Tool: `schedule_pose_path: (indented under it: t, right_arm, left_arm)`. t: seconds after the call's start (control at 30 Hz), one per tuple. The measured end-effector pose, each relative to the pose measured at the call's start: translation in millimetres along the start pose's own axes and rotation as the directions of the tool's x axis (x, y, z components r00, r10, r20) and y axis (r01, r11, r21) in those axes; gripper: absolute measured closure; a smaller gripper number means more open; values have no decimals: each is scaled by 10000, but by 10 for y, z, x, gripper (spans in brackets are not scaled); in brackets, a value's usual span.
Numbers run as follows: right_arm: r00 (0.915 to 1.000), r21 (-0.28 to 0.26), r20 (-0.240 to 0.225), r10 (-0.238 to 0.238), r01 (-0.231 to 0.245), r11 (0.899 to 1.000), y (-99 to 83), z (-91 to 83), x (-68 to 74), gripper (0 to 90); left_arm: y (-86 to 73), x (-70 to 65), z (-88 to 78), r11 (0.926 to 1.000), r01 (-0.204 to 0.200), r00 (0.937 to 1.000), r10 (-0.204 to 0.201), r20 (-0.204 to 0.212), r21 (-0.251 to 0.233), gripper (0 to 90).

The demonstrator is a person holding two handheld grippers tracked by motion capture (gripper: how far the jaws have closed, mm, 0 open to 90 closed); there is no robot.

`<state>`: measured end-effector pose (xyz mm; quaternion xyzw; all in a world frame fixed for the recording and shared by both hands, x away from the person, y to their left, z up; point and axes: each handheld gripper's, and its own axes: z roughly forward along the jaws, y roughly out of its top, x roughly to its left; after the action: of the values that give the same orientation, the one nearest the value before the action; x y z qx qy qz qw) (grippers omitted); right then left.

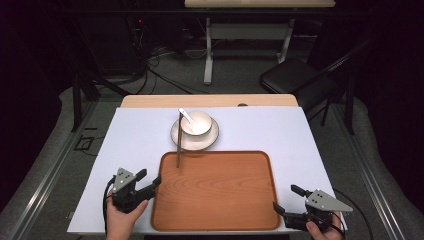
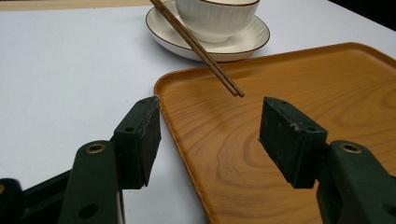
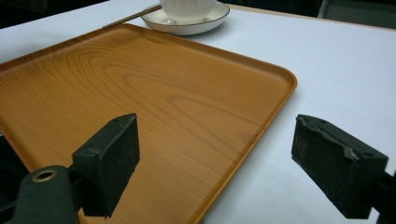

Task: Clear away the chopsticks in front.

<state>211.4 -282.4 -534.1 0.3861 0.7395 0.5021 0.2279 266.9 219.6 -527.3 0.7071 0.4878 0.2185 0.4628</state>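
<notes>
1. Left gripper (image 1: 150,181): held in a hand at the near left of the table, jaws spread wide with nothing between them. They straddle the left rim of the tray, one pad over the white sheet, the other over the wood. This looks like a stance for seizing that rim.

2. Right gripper (image 1: 286,199): held at the near right corner, jaws likewise wide apart and empty, one pad above the wood, the other above the sheet beyond the rim. Probably the matching stance, so the tray can be lifted level from both sides.

3. Tray (image 1: 260,210): orange-brown wood grain, rounded corners, raised lip. It lies flat on the sheet at the near middle of the table, bare apart from the chopstick tips.

4. Sheet (image 1: 135,135): white, covers the tabletop under everything.

5. Chopsticks (image 1: 178,150): a dark pair, propped on the saucer's edge, the tips reaching out over the tray's far left corner. In the left gripper view the ends seem to hang just above the wood.

6. Saucer (image 1: 212,139): white with a dark rim line, just beyond the tray's far edge, close to it; whether they touch I cannot tell.

7. Bowl (image 1: 200,120): white, ribbed, upright on the saucer.

8. Spoon (image 1: 186,115): white, resting in the bowl, handle leaning out to the left.
</notes>
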Motion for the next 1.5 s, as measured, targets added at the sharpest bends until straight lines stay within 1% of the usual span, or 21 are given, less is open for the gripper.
schedule_pose_path:
  t: [0.1, 0.17, 0.2, 0.23, 0.27, 0.3, 0.33, 0.37, 0.4, 0.43, 0.57, 0.67, 0.7, 0.73, 0.8, 0.9, 1.17, 1.33, 1.4, 1.43, 1.5]
  right_arm:
    - [9999, 186, -42, 114, -114, 9998, -1, 11, -16, 151]
    - [9999, 171, -42, 155, -154, 9997, -2, 11, -20, 150]
    - [9997, 95, -4, 231, -231, 9997, -3, 5, -25, 150]
    - [9997, 95, -4, 231, -231, 9997, -3, 5, -25, 150]
    - [9996, 81, 34, 274, -274, 9996, -3, 7, -27, 150]
    - [9995, 106, 30, 322, -322, 9994, -3, 9, -25, 150]
    - [9995, 106, 30, 322, -322, 9994, -3, 9, -25, 150]
    - [9994, 175, 14, 332, -332, 9993, 2, 15, -31, 151]
    - [9994, 175, 14, 332, -332, 9993, 2, 15, -31, 151]
    - [9994, 171, 27, 343, -343, 9993, 2, 14, -29, 151]
    - [9993, 105, 116, 350, -351, 9993, 2, 9, -25, 150]
    - [9990, 147, 95, 437, -439, 9989, 6, 20, -32, 151]
    - [9989, 164, 95, 466, -467, 9988, 6, 24, -33, 151]
    - [9988, 191, 98, 479, -481, 9987, 6, 27, -36, 151]
    - [9988, 189, 94, 488, -490, 9986, 6, 27, -37, 150]
    - [9985, 199, 105, 532, -534, 9984, 6, 26, -39, 151]
    - [9984, 165, 160, 535, -537, 9984, 1, 9, -39, 151]
    - [9986, 166, 159, 510, -513, 9985, 1, 9, -36, 150]
    - [9985, 177, 148, 533, -536, 9984, 1, 12, -39, 150]
    - [9985, 177, 148, 533, -536, 9984, 1, 12, -39, 150]
    - [9986, 179, 153, 514, -517, 9985, 1, 15, -39, 150]
  left_arm:
    - [5, 7, 10, 9999, 153, 9999, -153, 27, 32, 382]
    - [11, 10, 27, 9996, 242, 9997, -242, 3, 145, 372]
    - [18, 2, 51, 9988, 347, 9994, -345, -65, 349, 364]
    - [18, 2, 51, 9988, 347, 9994, -345, -65, 349, 357]
    - [28, 1, 72, 9973, 445, 9989, -437, -149, 578, 349]
    - [33, 2, 90, 9958, 560, 9984, -554, -102, 726, 335]
    - [33, 2, 90, 9958, 560, 9984, -554, -102, 726, 314]
    - [54, -9, 125, 9917, 753, 9970, -728, -271, 1039, 281]
    - [54, -9, 125, 9917, 753, 9970, -728, -271, 1039, 279]
    - [83, -21, 151, 9879, 872, 9962, -859, -159, 1282, 279]
    - [146, -30, 180, 9863, 892, 9959, -902, 4, 1389, 271]
    - [194, -10, 200, 9876, 842, 9963, -859, 72, 1321, 292]
    - [253, 24, 217, 9871, 975, 9946, -1011, 221, 1272, 309]
    - [283, 39, 228, 9863, 1077, 9935, -1116, 243, 1245, 323]
    - [314, 57, 235, 9865, 1045, 9937, -1088, 281, 1265, 330]
    - [439, 120, 266, 9867, 1121, 9929, -1161, 276, 1175, 339]
    - [663, 246, 379, 9780, 1435, 9888, -1481, 192, 1517, 364]
    - [795, 306, 463, 9732, 1638, 9853, -1694, 213, 1614, 390]
    - [868, 348, 505, 9682, 1832, 9819, -1886, 160, 1703, 406]
    - [868, 348, 505, 9682, 1832, 9819, -1886, 160, 1703, 425]
    - [911, 372, 538, 9638, 1970, 9798, -1999, -20, 1799, 428]
